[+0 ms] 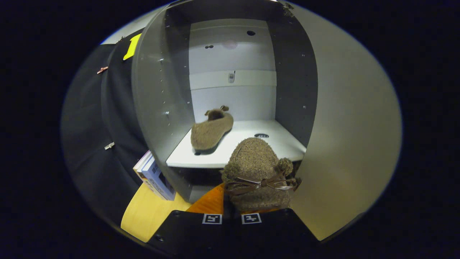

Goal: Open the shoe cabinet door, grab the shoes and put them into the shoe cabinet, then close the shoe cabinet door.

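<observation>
Gripper [231,212] at bottom centre of frame, fingers closed on brown slipper [257,172], bow side toward camera, held just in front of cabinet [161,90] shelf edge. Cabinet door [352,126] open, at right of frame. 2nd slipper [210,131] lies on white shelf [251,144], left part, toe toward back wall. Books [154,176] stand lower left, beside cabinet, on yellow floor [147,216].

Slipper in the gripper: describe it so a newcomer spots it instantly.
Start at the open shoe cabinet, its white shelf already holding one brown slipper. In front of the shelf's edge, the hand-held gripper is shut on the second slipper. Unlike its mate, its ribbon bow and pompom face the camera.
</observation>
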{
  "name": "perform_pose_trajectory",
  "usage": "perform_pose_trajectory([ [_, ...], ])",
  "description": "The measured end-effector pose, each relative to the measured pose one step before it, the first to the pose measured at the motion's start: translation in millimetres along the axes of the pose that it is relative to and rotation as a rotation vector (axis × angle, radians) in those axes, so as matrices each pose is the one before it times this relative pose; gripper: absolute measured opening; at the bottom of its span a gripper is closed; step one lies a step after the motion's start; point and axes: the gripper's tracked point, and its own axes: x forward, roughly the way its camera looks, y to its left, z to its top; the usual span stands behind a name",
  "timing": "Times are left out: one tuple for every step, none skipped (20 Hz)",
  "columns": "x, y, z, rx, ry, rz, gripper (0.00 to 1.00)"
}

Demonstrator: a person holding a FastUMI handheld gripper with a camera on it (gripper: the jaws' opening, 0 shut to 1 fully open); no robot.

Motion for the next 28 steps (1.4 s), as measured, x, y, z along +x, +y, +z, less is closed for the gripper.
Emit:
perform_pose_trajectory([
  [8.04,-3.48,11.02,-0.01091,-0.00146,-0.00475,0.05],
  [9.12,-1.72,12.36,-0.00758,-0.01216,-0.00372,0.05],
  [6.97,-0.76,13.73,-0.0129,-0.00584,-0.00227,0.05],
  [6.65,-2.99,12.65,-0.01726,0.00005,-0.00374,0.05],
  [10.75,-2.2,12.01,-0.01198,-0.00874,-0.00275,0.05],
  [9.96,0.55,10.1,-0.00803,-0.00265,-0.00057,0.05],
  [10.88,0.27,10.71,-0.00424,-0.00261,-0.00086,0.05],
  [12.34,-2.94,11.32,-0.00884,-0.00428,-0.00053,0.05],
  [10.11,-2.74,8.0,-0.01274,0.00279,-0.00653,0.05],
  [12.28,-2.2,9.17,-0.01019,-0.00107,-0.00553,0.05],
  [12.22,-2.43,7.21,-0.00503,0.0,-0.00112,0.05],
  [12.39,-1.85,6.18,-0.00164,-0.00021,0.00131,0.05],
  [10.6,-1.95,3.21,0.00154,0.00208,-0.0002,0.05],
  [13.73,-2.67,2.13,0.002,0.00635,-0.00332,0.05],
  [13.61,-3.45,-2.64,0.00629,0.01425,-0.00421,0.05],
  [14.81,-1.85,-4.21,0.00928,0.02021,-0.00436,0.05],
  [12.75,0.81,-5.88,0.01132,0.02666,0.00473,0.05],
  [11.88,-1.0,-7.85,0.0088,0.03277,0.00682,0.05],
  [12.15,-0.04,-8.78,-0.0003,0.02716,0.00366,0.05],
  [11.24,0.28,-8.64,-0.01159,0.02431,0.00036,0.05],
  [7.31,0.77,-5.65,-0.01519,0.01521,0.00198,0.05],
  [7.3,1.43,-2.4,-0.01228,0.0062,0.00073,0.05],
  [4.37,-0.56,-1.54,-0.00478,0.00497,-0.00049,0.05],
  [3.1,-0.73,-1.44,0.00301,0.00785,-0.00336,0.05],
  [2.57,-1.73,-0.2,0.01294,0.00864,-0.00331,0.05],
  [1.99,-0.12,0.77,0.01476,-0.00057,0.00034,0.05],
  [1.33,-1.42,0.94,0.01082,0.00107,-0.00329,0.05],
  [0.88,-0.43,-0.29,0.00646,0.00396,-0.00037,0.05],
])
